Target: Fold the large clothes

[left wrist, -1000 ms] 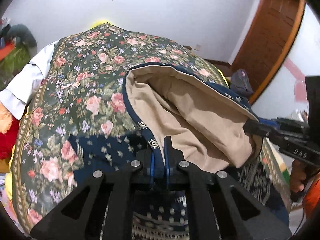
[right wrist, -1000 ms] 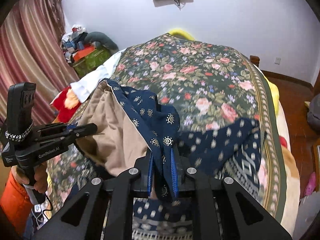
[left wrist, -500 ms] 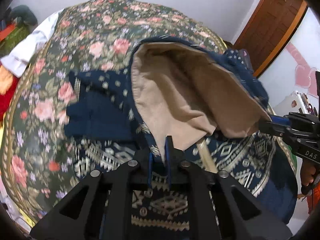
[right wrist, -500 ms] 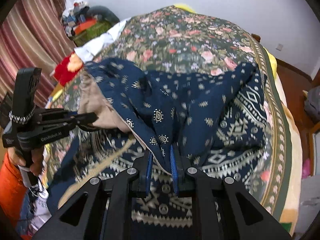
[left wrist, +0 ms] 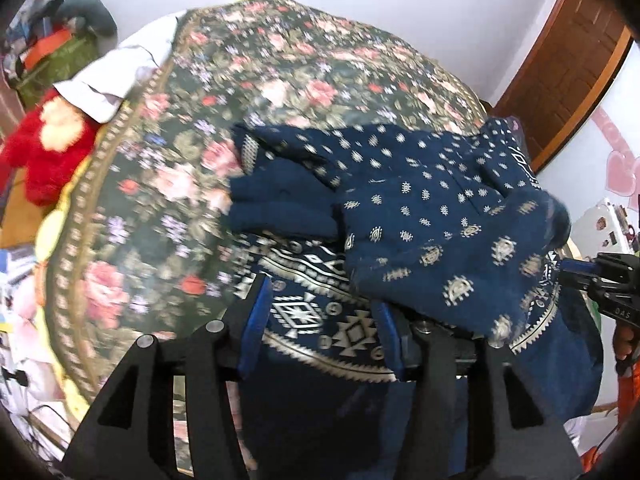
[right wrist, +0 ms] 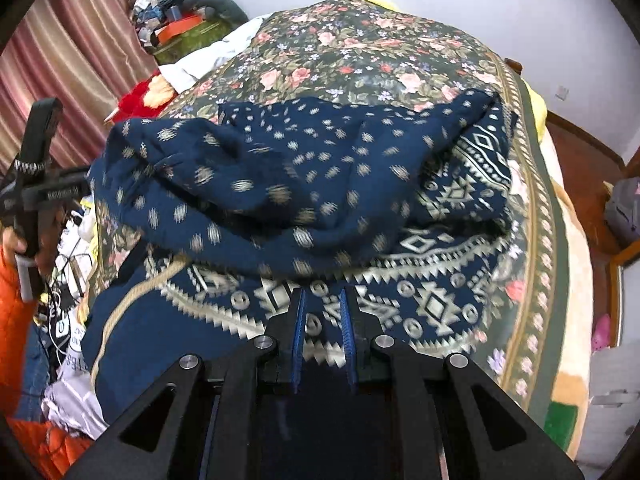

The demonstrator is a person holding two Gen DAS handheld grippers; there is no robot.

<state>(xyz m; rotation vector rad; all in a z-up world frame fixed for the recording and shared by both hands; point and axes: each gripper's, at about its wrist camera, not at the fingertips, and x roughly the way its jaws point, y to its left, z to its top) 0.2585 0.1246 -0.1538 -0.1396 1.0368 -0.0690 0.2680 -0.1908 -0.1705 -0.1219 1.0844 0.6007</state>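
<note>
1. Red plush toy (left wrist: 44,152) lies at the far left edge of the bed, beside a white cloth (left wrist: 120,76) at the bedspread's corner.
2. The floral bedspread (left wrist: 168,184) covers the bed; its far half is bare.
3. The navy patterned garment (left wrist: 420,216) lies on the near half of the bedspread, its upper layer folded over onto the band of white geometric print.
4. The left gripper (left wrist: 320,320) hangs over the garment's near edge. Its jaws are opening, the blue pads stand apart, and cloth lies below and between them without being pinched.
5. The right gripper (right wrist: 323,320) sits over the print band at the garment's near edge. Its pads stand a narrow gap apart with fabric showing in the gap; whether they pinch it I cannot tell.
6. A hand (right wrist: 16,240) with an orange sleeve (right wrist: 12,320) holds the left gripper's handle in the right wrist view.
7. A wooden door (left wrist: 568,60) stands at the far right.
</note>
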